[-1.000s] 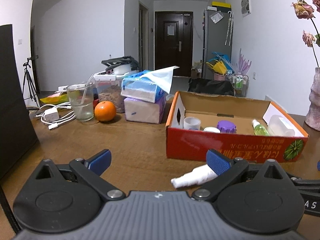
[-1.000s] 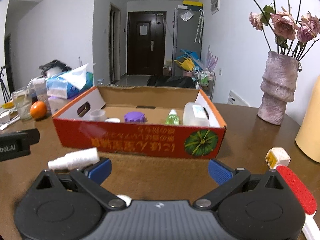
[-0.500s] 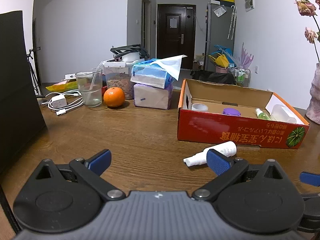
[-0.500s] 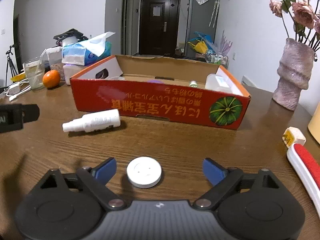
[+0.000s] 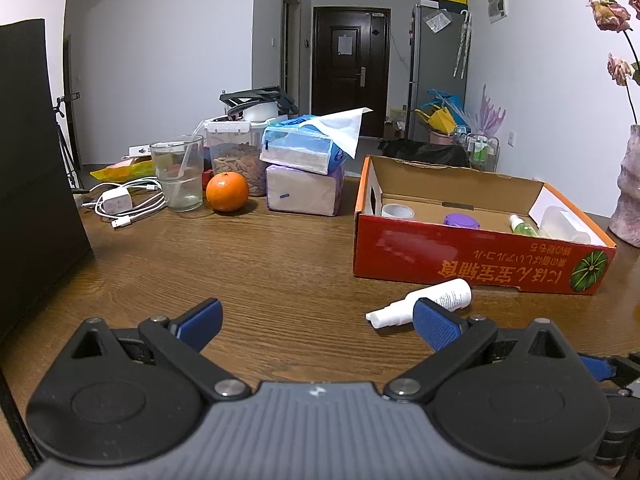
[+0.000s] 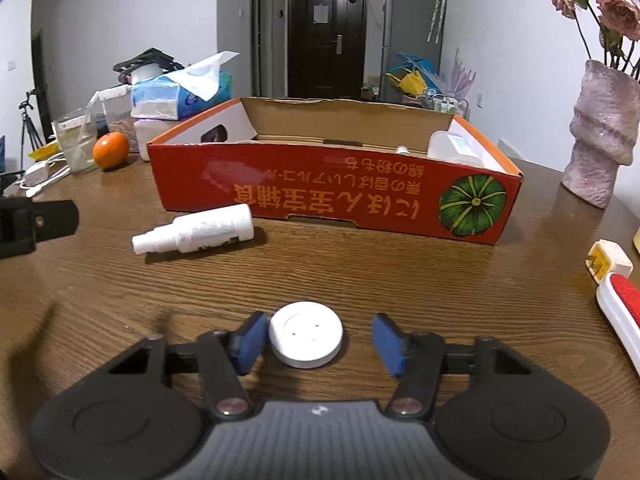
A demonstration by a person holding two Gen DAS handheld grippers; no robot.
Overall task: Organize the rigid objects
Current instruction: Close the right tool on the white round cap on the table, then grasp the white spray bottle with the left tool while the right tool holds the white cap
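Observation:
A red cardboard box [image 5: 480, 256] [image 6: 332, 200] stands on the wooden table and holds a tape roll [image 5: 397, 211], a purple lid [image 5: 461, 221], a green bottle [image 5: 522, 225] and a clear container [image 5: 562, 222]. A white spray bottle [image 5: 424, 302] [image 6: 196, 232] lies on its side in front of the box. My right gripper [image 6: 318, 338] is low over the table, its blue pads partly closed around a white round disc [image 6: 306, 334], not touching it. My left gripper [image 5: 316, 320] is open and empty, just left of the spray bottle.
An orange [image 5: 227, 191], a glass with a straw [image 5: 178, 178], a charger with cables [image 5: 118, 202], tissue packs [image 5: 304, 172] and a food jar [image 5: 236, 156] stand at the back left. A pink vase [image 6: 600, 136], a red lint brush [image 6: 624, 312] and a small white-yellow item [image 6: 608, 260] are at the right. A black panel [image 5: 36, 168] is at the left.
Both grippers have pulled back from the box. My right gripper has lowered around the white disc and its pads have narrowed toward it. The left gripper stays open.

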